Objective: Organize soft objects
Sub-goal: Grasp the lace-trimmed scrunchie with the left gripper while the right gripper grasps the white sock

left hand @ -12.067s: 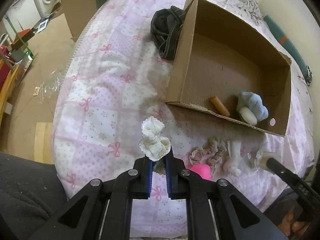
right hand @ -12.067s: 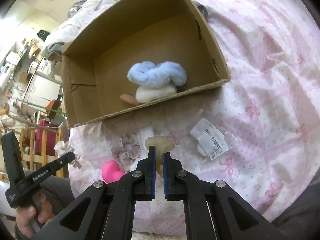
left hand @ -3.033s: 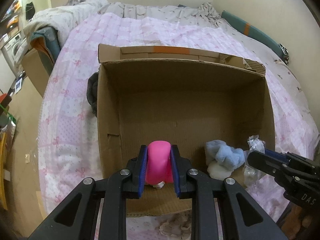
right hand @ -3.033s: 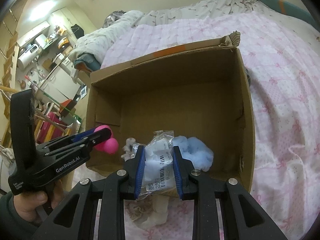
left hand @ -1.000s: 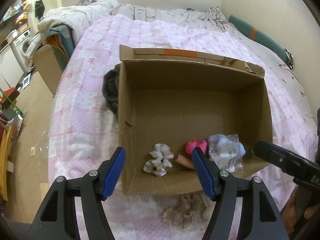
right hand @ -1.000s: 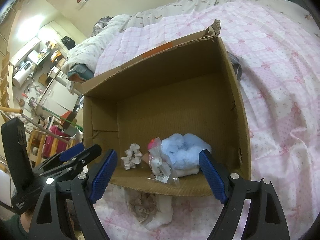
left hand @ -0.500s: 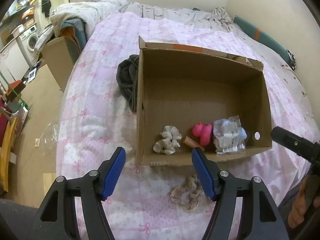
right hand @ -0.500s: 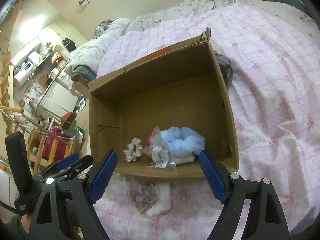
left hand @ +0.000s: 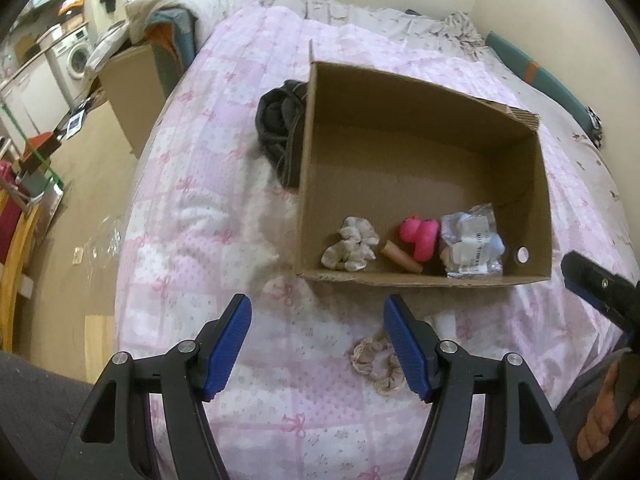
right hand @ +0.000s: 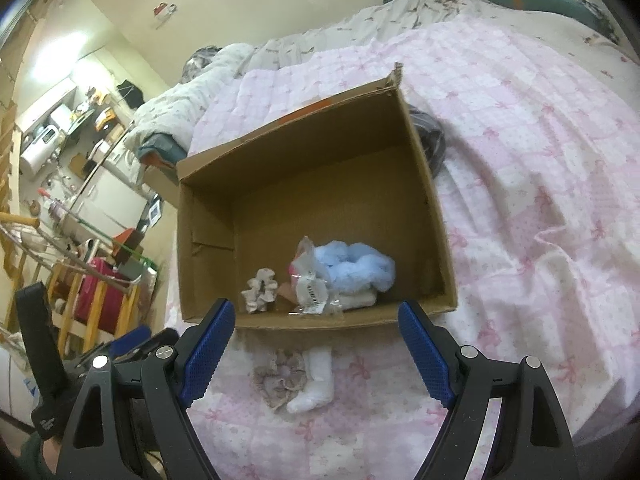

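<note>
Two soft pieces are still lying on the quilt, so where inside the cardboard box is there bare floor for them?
The open cardboard box is bare across its far half, up to the back wall. The near wall is crowded: cream ruffled scrunchie, pink rubber toy, clear plastic packet, fluffy blue scrunchie. A small gap remains in the near corner by the round hole.

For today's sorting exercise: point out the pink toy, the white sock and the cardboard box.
pink toy (left hand: 420, 236), left wrist view, middle of its body
white sock (right hand: 316, 384), right wrist view, mid-length
cardboard box (left hand: 400, 140), left wrist view, bare floor
</note>
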Action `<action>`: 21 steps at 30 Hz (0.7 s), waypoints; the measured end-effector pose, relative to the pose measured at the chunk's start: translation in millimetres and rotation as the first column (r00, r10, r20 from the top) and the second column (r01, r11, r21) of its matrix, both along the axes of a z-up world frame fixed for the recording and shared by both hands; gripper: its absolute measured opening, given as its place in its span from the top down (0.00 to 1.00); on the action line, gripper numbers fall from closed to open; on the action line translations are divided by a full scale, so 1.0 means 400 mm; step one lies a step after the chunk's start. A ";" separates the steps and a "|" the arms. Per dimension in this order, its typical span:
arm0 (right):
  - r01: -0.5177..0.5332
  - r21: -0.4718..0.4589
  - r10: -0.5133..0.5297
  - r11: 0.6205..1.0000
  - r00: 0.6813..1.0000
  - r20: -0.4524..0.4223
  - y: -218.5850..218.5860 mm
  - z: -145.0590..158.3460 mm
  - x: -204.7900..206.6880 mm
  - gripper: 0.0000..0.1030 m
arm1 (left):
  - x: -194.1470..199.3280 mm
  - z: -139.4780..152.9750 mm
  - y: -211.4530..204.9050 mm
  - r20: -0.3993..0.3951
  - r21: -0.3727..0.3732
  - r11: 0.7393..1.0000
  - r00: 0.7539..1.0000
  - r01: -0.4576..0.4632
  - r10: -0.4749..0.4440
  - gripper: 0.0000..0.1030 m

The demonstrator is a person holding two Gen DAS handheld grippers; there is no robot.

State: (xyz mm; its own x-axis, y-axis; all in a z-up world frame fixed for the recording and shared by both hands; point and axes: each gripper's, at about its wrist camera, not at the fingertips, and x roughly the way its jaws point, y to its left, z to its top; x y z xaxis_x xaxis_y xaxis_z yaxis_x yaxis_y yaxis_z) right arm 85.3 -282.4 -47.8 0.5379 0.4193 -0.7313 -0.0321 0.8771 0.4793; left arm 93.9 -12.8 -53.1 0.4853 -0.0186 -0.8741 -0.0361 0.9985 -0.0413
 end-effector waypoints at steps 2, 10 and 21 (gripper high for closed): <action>0.005 0.001 -0.005 1.000 1.000 -0.025 -0.002 -0.014 0.000 0.14 | 0.000 -0.005 0.008 -0.006 -0.006 1.000 1.000 -0.015 0.015 0.36; -0.128 0.012 0.128 0.992 0.974 -0.186 0.069 -0.104 0.018 0.14 | 0.014 -0.031 0.029 -0.050 -0.030 0.998 0.997 -0.063 0.062 0.36; -0.364 -0.123 0.292 0.923 0.873 -0.391 0.237 -0.270 0.049 0.48 | 0.018 -0.046 0.033 -0.076 -0.037 0.996 0.994 -0.081 0.078 0.36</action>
State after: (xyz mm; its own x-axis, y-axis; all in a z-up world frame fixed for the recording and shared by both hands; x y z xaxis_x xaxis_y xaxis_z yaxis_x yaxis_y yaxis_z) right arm 105.1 -187.8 -156.0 0.0797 0.3618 -0.9288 -0.1912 0.9200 0.3420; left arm 101.1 0.5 -71.4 0.4199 -0.0183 -0.9074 -0.1198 0.9899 -0.0754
